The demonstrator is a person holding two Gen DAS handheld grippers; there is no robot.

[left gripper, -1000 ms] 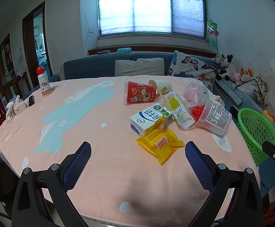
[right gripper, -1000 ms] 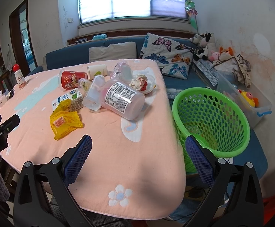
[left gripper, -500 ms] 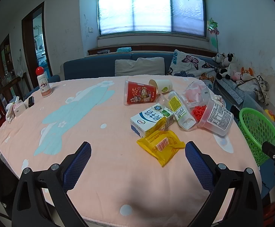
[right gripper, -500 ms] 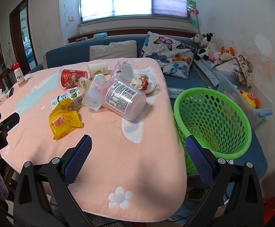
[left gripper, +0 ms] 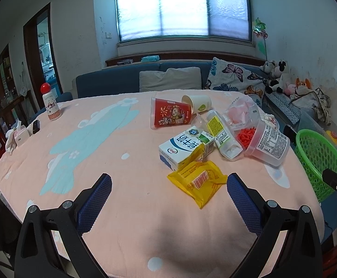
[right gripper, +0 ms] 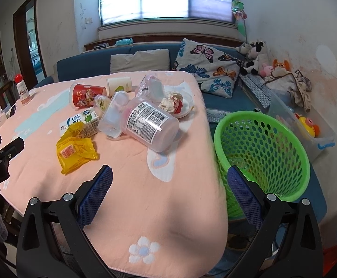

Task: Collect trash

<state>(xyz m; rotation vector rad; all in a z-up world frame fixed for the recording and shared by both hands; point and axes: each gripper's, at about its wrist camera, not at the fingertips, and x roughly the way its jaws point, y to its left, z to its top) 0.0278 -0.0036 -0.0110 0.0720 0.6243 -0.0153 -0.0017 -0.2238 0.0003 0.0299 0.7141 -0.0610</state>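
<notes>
Now both grippers, left (left gripper: pixel 168 192) and right (right gripper: pixel 169 185), hang wide open and empty over the table's near edge. Nearest lies the yellow wrapper (left gripper: pixel 197 181), toward the right edge; pinch its raised crease, then carry it to the green basket (right gripper: pixel 262 153) just off that edge.

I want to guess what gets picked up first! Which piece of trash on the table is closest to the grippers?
The yellow wrapper. It lies flat at the near edge of the pile, in front of the milk carton, while the cups and jars lie farther back.

glossy yellow wrapper (left gripper: pixel 197 181); perforated plastic basket (right gripper: pixel 261 153) — matt
</notes>
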